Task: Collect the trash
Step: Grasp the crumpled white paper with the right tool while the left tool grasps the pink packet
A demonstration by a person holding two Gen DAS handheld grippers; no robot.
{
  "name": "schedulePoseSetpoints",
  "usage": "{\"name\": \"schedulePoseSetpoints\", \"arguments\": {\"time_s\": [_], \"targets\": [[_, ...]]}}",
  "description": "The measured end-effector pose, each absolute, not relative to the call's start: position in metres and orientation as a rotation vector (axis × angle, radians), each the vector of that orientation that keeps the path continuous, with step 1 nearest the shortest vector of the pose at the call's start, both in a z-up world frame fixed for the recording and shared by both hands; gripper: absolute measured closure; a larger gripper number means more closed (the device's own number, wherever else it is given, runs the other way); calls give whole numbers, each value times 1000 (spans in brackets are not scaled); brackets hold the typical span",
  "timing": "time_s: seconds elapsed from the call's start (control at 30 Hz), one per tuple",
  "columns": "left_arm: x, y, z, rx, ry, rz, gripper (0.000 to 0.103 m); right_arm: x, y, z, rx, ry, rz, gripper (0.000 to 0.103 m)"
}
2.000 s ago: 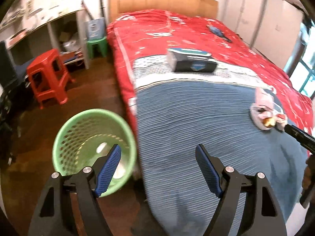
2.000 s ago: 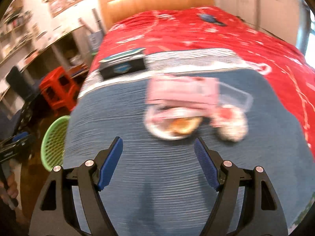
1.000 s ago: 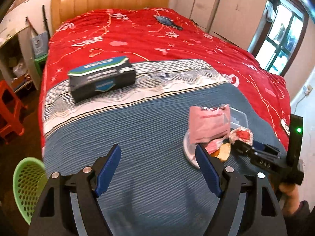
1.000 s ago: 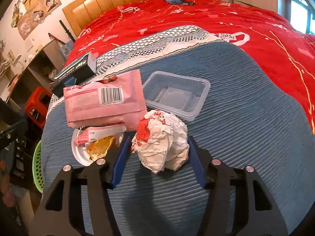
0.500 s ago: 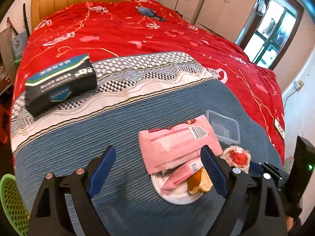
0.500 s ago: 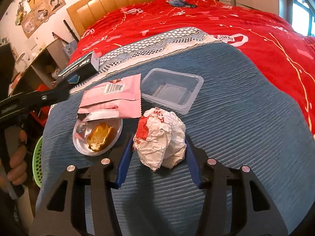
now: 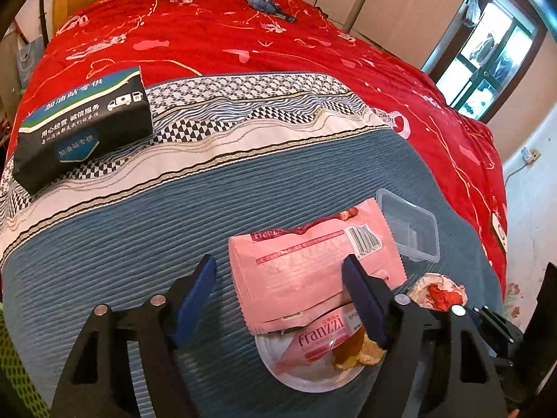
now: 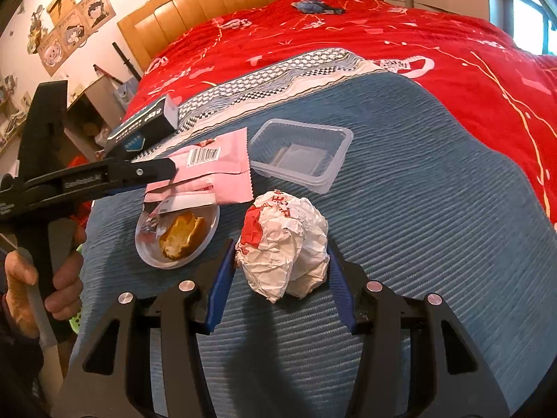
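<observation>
A pink snack bag [image 7: 306, 268] lies on the blue bedspread, partly over a white plate [image 7: 306, 372] with a small wrapper and food scraps. My left gripper [image 7: 278, 296] is open, its fingers either side of the bag. A crumpled white and red paper ball [image 8: 283, 245] sits between the fingers of my right gripper [image 8: 278, 275], which is open around it. A clear plastic tray [image 8: 303, 155] lies beyond the ball. The bag [image 8: 209, 170] and plate [image 8: 153, 247] also show in the right wrist view.
A black tissue box [image 7: 83, 129] lies on the bed at the left. A blue object [image 7: 268, 5] lies far back on the red blanket. A green basket edge [image 8: 77, 313] shows below the bed's left side. Wardrobes and a window stand at the right.
My left gripper swung from the green basket to the bed and closed in over the pink bag. My right gripper moved up to the paper ball and now brackets it.
</observation>
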State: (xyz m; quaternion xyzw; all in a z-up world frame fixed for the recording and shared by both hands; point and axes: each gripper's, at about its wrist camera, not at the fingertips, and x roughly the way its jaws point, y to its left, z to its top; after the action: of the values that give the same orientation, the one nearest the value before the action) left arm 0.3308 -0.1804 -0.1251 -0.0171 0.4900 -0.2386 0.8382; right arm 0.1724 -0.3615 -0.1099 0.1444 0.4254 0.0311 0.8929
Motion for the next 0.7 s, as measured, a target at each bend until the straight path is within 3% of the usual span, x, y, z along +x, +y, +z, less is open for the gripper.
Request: {"name": "schedulePoseSetpoints", "arguments": {"time_s": [0.17, 0.43, 0.7], "targets": [[326, -180, -121, -52, 1014, -505, 53, 169, -362, -108, 300, 877, 62, 52], [313, -166, -110, -92, 989, -512, 98, 155, -356, -98, 289, 862, 63, 52], [300, -157, -99, -112, 975, -541, 101, 146, -348, -87, 287, 840, 76, 52]]}}
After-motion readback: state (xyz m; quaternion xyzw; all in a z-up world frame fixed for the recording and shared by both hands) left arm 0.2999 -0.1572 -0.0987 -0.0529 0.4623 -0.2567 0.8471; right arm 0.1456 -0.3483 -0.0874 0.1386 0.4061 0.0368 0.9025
